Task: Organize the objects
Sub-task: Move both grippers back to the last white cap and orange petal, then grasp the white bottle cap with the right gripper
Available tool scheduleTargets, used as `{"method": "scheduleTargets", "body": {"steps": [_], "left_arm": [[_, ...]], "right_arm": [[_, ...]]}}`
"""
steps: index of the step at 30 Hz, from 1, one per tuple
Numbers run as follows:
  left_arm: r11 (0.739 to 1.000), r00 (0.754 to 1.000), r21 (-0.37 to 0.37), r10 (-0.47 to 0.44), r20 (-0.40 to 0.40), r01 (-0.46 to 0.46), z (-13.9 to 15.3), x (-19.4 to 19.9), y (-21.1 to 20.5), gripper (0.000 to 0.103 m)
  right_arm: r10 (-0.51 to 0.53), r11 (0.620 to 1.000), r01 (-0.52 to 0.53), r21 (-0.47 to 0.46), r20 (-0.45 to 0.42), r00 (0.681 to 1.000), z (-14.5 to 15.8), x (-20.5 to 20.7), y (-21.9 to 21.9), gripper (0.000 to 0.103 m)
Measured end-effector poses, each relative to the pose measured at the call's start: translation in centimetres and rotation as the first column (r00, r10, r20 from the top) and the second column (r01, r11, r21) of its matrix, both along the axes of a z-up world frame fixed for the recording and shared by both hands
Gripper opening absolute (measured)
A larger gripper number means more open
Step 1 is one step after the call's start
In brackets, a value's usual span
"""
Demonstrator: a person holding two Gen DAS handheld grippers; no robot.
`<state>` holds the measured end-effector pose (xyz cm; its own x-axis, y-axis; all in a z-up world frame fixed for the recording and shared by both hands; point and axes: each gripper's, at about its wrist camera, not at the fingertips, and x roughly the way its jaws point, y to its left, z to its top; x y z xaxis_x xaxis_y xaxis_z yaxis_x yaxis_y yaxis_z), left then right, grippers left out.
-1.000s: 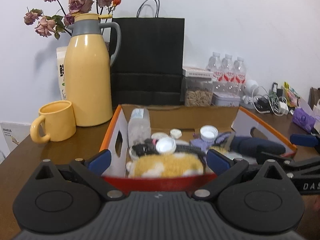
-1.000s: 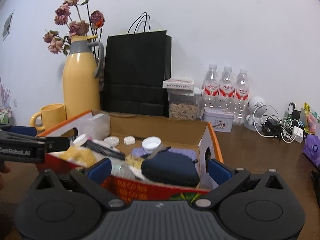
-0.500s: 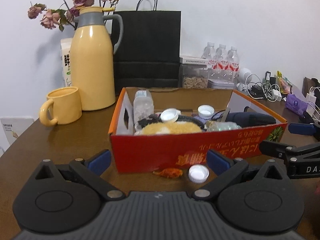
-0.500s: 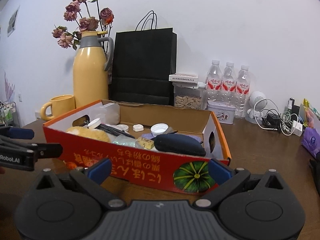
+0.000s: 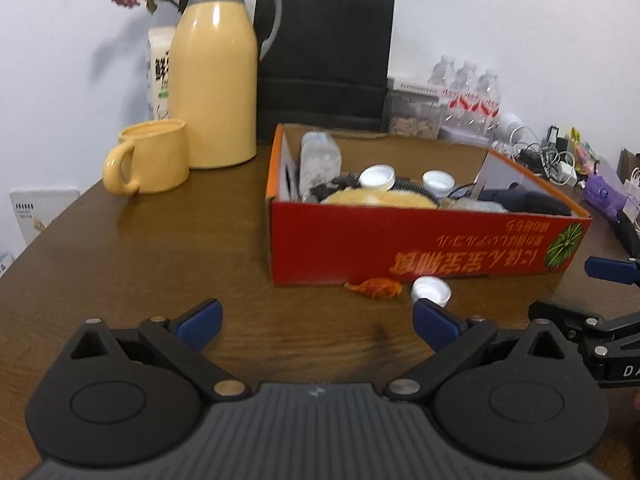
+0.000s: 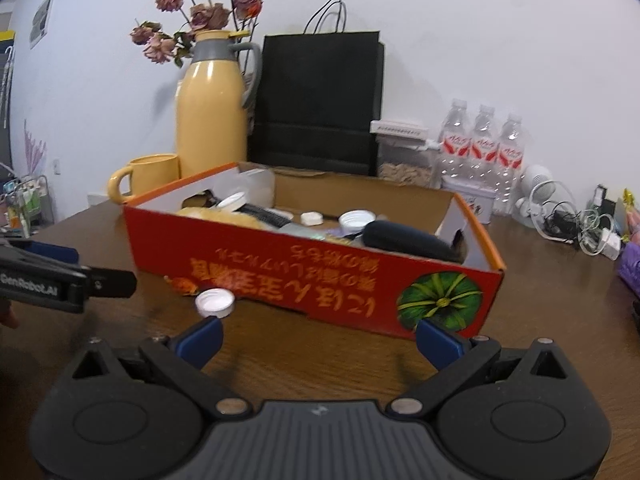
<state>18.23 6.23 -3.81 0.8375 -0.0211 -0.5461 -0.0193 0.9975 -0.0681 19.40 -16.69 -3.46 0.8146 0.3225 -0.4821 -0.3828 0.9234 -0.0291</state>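
On the brown wooden table, a yellow mug stands at far left, just beside a tall yellow thermos jug with a black paper bag behind it; right of these sits the red cardboard box, filled with caps, a brush and a dark pouch; touching its near wall lie an orange candy wrapper and a white bottle cap; the left gripper hovers over bare table, spread wide and holding nothing; the right gripper faces the box front, equally wide apart and empty; water bottles stand farthest right.
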Motion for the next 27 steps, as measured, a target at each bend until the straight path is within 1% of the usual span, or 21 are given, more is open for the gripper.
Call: {"method": "scheduleTargets", "body": {"steps": [2, 5, 7, 8, 9, 11, 13, 16, 18, 20, 22, 27], "left_arm": [[1.000, 1.000, -0.009, 0.013, -0.005, -0.013, -0.1, -0.1, 0.5, 0.103], [0.999, 0.999, -0.021, 0.030, -0.011, -0.030, -0.1, -0.2, 1.0, 0.103], [0.999, 0.999, -0.029, 0.042, -0.017, -0.042, -0.1, -0.2, 1.4, 0.103], [0.998, 0.999, -0.033, 0.048, -0.017, -0.048, -0.1, -0.2, 1.5, 0.103], [0.998, 0.998, -0.037, 0.053, -0.017, -0.053, -0.1, -0.2, 1.7, 0.103], [0.997, 0.998, -0.047, 0.064, -0.018, -0.065, -0.1, -0.3, 2.1, 0.103], [0.996, 0.997, -0.057, 0.073, -0.021, -0.074, -0.1, -0.3, 2.4, 0.103], [0.994, 0.997, -0.068, 0.078, -0.025, -0.080, -0.1, -0.3, 2.7, 0.103], [0.994, 0.997, -0.073, 0.075, -0.022, -0.076, -0.1, -0.3, 2.8, 0.103], [0.995, 0.997, -0.073, 0.074, -0.021, -0.075, -0.1, -0.3, 2.8, 0.103], [0.995, 0.997, -0.072, 0.074, -0.023, -0.075, -0.1, -0.3, 2.8, 0.103], [0.994, 0.996, -0.075, 0.078, -0.032, -0.080, -0.3, -0.1, 2.8, 0.103]], "right_arm": [[0.032, 0.999, -0.031, 0.020, -0.051, 0.998, -0.2, 0.3, 0.5, 0.103], [0.063, 0.998, -0.061, 0.023, -0.089, 0.994, -0.5, 0.9, 1.7, 0.093], [0.076, 0.997, -0.074, 0.028, -0.109, 0.991, -0.6, 1.5, 2.5, 0.080], [0.085, 0.996, -0.082, 0.032, -0.123, 0.989, -0.7, 1.9, 3.0, 0.076], [0.090, 0.996, -0.086, 0.034, -0.133, 0.987, -0.8, 2.2, 3.5, 0.070], [0.099, 0.995, -0.095, 0.033, -0.148, 0.984, -0.9, 2.9, 4.6, 0.064], [0.096, 0.995, -0.091, 0.035, -0.154, 0.983, -1.0, 3.5, 5.5, 0.054], [0.062, 0.997, -0.056, 0.045, -0.160, 0.985, -1.1, 4.4, 6.2, 0.044], [0.063, 0.997, -0.054, 0.060, -0.164, 0.984, -1.1, 4.6, 6.6, 0.040], [0.069, 0.997, -0.061, 0.056, -0.163, 0.984, -1.2, 4.7, 7.1, 0.036], [0.071, 0.997, -0.063, 0.051, -0.161, 0.984, -1.2, 4.8, 7.4, 0.028], [0.078, 0.995, -0.069, 0.068, -0.150, 0.986, -1.0, 4.5, 7.0, 0.027]]}}
